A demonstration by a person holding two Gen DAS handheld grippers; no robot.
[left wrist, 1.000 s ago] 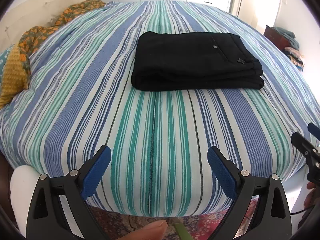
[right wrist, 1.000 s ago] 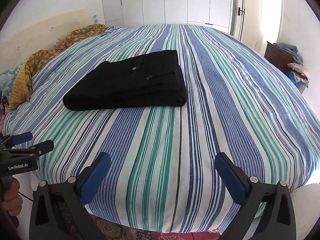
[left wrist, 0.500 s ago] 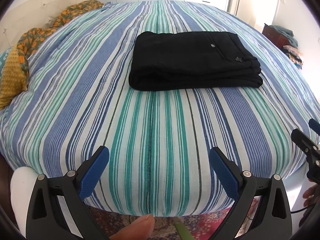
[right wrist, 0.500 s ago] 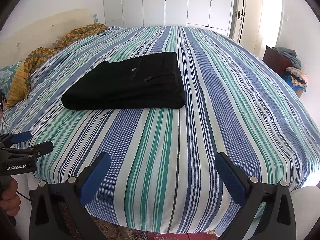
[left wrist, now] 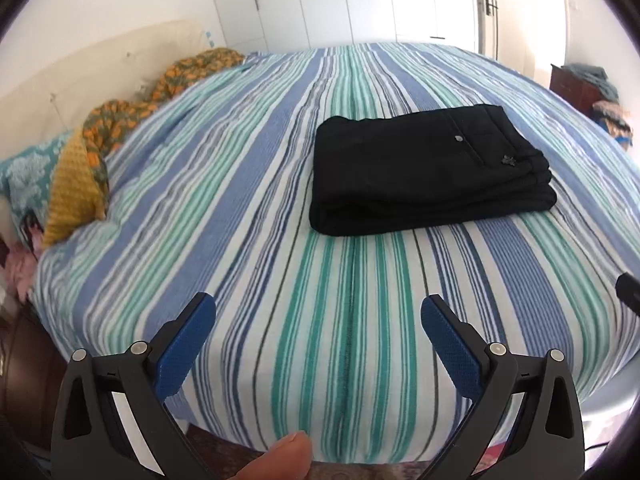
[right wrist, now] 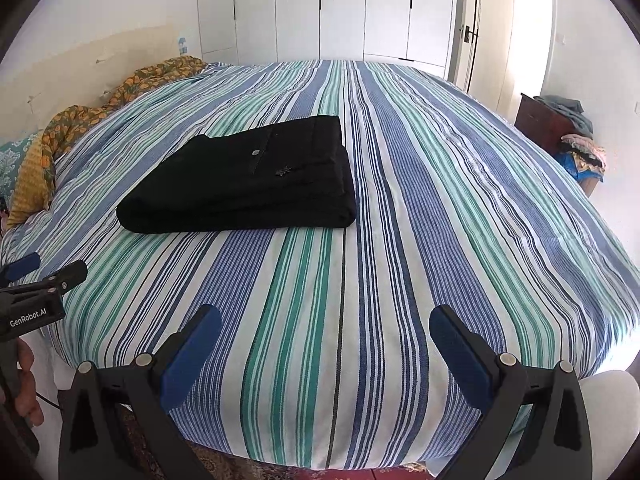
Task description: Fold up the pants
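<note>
Black pants (left wrist: 428,168) lie folded in a neat rectangular stack on the striped bed (left wrist: 240,208), with a pocket button on top. They also show in the right wrist view (right wrist: 248,180), left of centre. My left gripper (left wrist: 318,320) is open and empty, held back over the bed's near edge, well short of the pants. My right gripper (right wrist: 326,330) is open and empty too, at the near edge of the bed (right wrist: 460,200). The left gripper (right wrist: 40,270) shows at the left edge of the right wrist view.
An orange patterned blanket (left wrist: 132,112) and a yellow knit cloth (left wrist: 72,192) lie along the bed's left side by the headboard. A dark dresser with piled clothes (right wrist: 560,128) stands at the right. White wardrobe doors (right wrist: 340,12) are behind the bed.
Both grippers have tilted up and drawn back a little, the left one turning leftward, so the pants sit further right in its view. The pants have not moved.
</note>
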